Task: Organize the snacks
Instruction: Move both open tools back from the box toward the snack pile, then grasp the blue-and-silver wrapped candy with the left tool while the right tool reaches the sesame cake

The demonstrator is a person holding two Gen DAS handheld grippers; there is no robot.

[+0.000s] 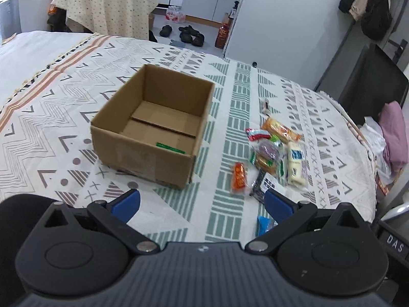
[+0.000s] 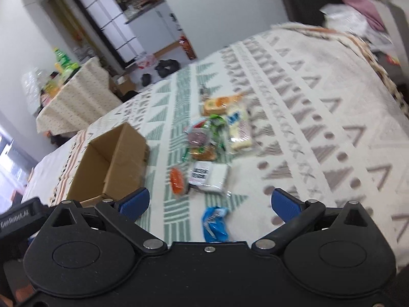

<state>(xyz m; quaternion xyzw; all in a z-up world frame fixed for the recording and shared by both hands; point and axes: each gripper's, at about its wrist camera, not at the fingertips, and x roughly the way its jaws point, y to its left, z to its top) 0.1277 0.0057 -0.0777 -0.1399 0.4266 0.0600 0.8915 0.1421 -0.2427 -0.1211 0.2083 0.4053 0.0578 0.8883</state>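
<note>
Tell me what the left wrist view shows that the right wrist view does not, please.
Only the left wrist view shows the floor of the cardboard box, bare except for a green strip.

Only the right wrist view shows the whole blue packet and the white packet with black print unhidden.

Both show the box, the orange packet and the snack pile on the patterned cloth. The left gripper and the right gripper each have open jaws, holding nothing.

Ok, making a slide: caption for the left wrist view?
Open left gripper above a patterned cloth, empty cardboard box ahead, loose snack packets beside it.
</note>
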